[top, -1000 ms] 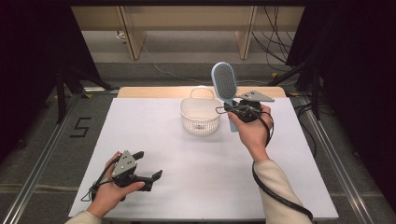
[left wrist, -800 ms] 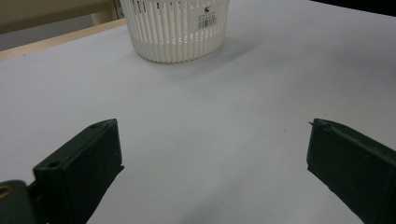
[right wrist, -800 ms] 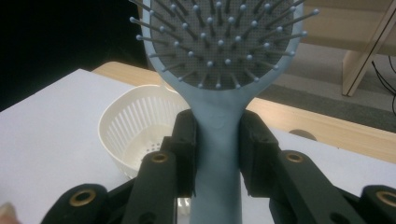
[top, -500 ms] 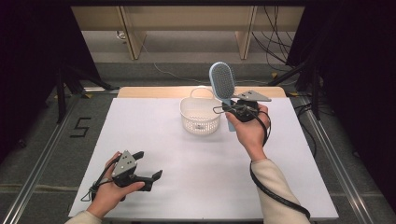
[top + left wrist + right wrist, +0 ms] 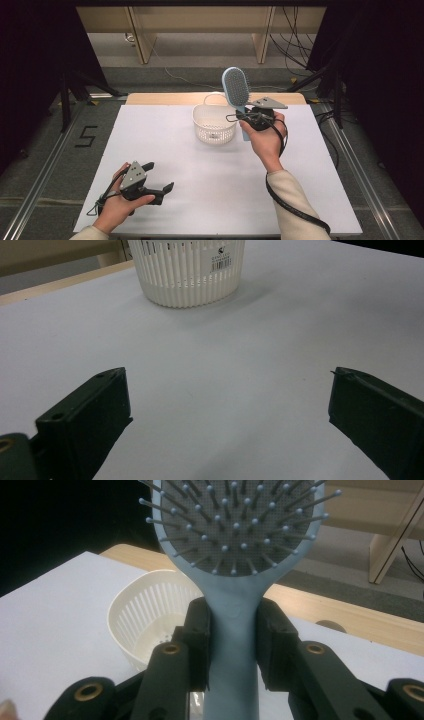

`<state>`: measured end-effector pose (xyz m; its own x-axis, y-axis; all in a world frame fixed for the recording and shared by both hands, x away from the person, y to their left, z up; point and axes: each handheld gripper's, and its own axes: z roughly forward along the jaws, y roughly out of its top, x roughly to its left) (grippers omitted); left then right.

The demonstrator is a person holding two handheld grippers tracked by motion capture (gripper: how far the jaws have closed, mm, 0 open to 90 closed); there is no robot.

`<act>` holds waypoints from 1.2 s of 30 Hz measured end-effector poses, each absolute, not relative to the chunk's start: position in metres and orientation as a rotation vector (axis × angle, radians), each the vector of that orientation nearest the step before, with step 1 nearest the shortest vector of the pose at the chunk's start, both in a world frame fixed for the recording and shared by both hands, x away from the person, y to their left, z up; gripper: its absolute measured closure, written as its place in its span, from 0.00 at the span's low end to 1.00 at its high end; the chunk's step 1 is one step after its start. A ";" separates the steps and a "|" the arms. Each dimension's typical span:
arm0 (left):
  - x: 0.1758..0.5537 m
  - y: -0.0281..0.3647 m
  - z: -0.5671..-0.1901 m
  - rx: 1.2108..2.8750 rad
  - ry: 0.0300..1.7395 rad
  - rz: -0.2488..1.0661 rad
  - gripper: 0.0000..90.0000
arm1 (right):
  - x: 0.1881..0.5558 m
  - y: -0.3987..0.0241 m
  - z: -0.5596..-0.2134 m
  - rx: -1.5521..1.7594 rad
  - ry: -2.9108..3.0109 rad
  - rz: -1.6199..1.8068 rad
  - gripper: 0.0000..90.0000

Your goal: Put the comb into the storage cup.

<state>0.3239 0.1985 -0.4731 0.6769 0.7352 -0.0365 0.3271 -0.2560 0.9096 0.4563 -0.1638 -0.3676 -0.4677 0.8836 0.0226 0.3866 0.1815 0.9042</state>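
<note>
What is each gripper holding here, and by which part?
The right gripper clamps the light blue hairbrush by its handle just below the head, upright beside the white basket. The left gripper holds nothing; its jaws are open.

The hairbrush (image 5: 235, 555) head runs off the top edge of the right gripper view; the basket (image 5: 187, 270) rim is cropped in the left gripper view.

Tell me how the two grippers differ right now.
The right gripper is shut on the blue hairbrush handle; the left gripper stands wide open with nothing between its jaws. The right one is raised beside the white basket, brush head up; the left sits low near the table's front edge. Both are black, hand-held and cabled.
</note>
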 end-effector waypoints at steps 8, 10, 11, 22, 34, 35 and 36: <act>0.324 0.199 -0.473 1.852 0.838 0.491 0.03 | 0.458 -0.160 -0.369 1.183 1.949 1.257 0.78; 0.324 0.199 -0.473 1.854 0.838 0.492 0.03 | 0.459 -0.160 -0.369 1.182 1.948 1.260 0.78; 0.324 0.199 -0.473 1.854 0.837 0.492 0.03 | 0.459 -0.160 -0.369 1.182 1.948 1.260 0.78; 0.324 0.199 -0.473 1.855 0.837 0.492 0.03 | 0.460 -0.159 -0.367 1.178 1.947 1.259 0.78; 0.324 0.199 -0.473 1.856 0.836 0.493 0.03 | 0.461 -0.157 -0.365 1.174 1.943 1.261 0.78; 0.324 0.199 -0.473 1.855 0.836 0.493 0.03 | 0.461 -0.157 -0.364 1.172 1.943 1.261 0.78; 0.324 0.199 -0.473 1.856 0.836 0.493 0.03 | 0.461 -0.157 -0.364 1.172 1.946 1.259 0.78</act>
<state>0.3239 0.1985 -0.4731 0.6779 0.7344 -0.0330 0.3266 -0.2607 0.9085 0.4608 -0.1567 -0.3639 -0.4773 0.8786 0.0177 0.3762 0.1861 0.9076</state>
